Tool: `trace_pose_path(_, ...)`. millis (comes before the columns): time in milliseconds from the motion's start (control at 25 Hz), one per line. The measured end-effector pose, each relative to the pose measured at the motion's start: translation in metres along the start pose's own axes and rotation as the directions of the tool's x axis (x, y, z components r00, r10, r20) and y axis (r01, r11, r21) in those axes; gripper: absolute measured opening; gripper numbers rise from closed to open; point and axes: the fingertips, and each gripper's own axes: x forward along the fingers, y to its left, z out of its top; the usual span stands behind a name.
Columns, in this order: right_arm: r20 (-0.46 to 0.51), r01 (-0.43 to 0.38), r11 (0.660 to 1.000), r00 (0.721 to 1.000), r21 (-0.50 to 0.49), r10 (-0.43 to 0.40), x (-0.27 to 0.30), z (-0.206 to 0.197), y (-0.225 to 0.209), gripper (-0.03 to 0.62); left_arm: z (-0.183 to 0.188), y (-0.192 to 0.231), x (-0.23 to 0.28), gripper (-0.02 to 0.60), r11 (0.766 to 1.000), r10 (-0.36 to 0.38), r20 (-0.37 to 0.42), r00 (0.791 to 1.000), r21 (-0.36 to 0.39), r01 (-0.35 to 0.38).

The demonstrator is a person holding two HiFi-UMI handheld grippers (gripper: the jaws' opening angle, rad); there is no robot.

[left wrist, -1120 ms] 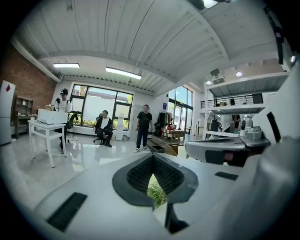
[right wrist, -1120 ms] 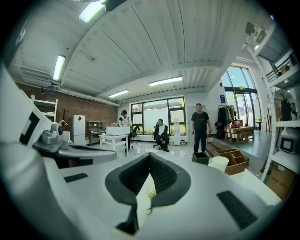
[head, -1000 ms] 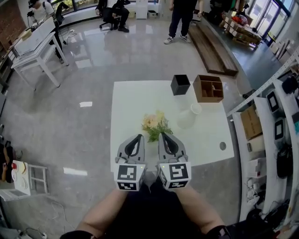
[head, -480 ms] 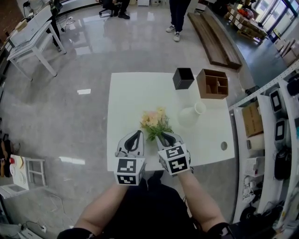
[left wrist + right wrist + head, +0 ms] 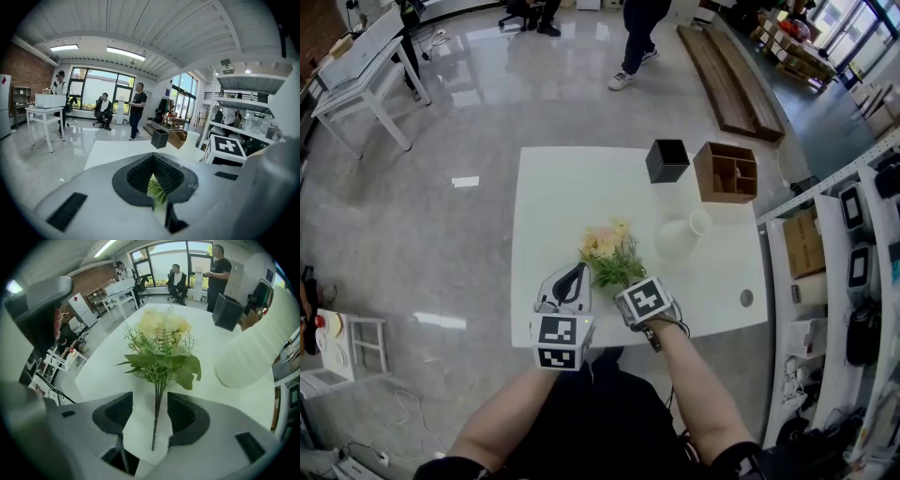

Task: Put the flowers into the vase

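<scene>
right tongs (image 5: 150, 416), just swung apart, point down at the surface (image 5: 558, 202) straddling the bare stem of the flower bunch (image 5: 161, 341) without touching, likely for a low pinch; left tongs (image 5: 154, 176) pressed together, empty, alongside; white vase (image 5: 248, 352) beyond, rightward.

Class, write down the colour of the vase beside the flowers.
White. The vase shows best in the right gripper view.
</scene>
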Motion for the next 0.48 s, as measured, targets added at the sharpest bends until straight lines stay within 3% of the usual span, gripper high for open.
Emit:
trace_pose_path(240, -0.103, -0.026, 0.999, 0.994, 0.038, 0.030, 0.029, -0.006, -0.012, 0.236, -0.004, -0.001, 0.001, 0.003, 1.000, -0.005, -0.014, 1.000, -0.014, 0.004)
trace_pose_path(480, -0.182, -0.031, 0.997, 0.982, 0.068, 0.043, 0.045, -0.014, -0.021, 0.191, 0.001, 0.001, 0.001, 0.003, 1.000, -0.001, -0.002, 1.000, -0.009, 0.001)
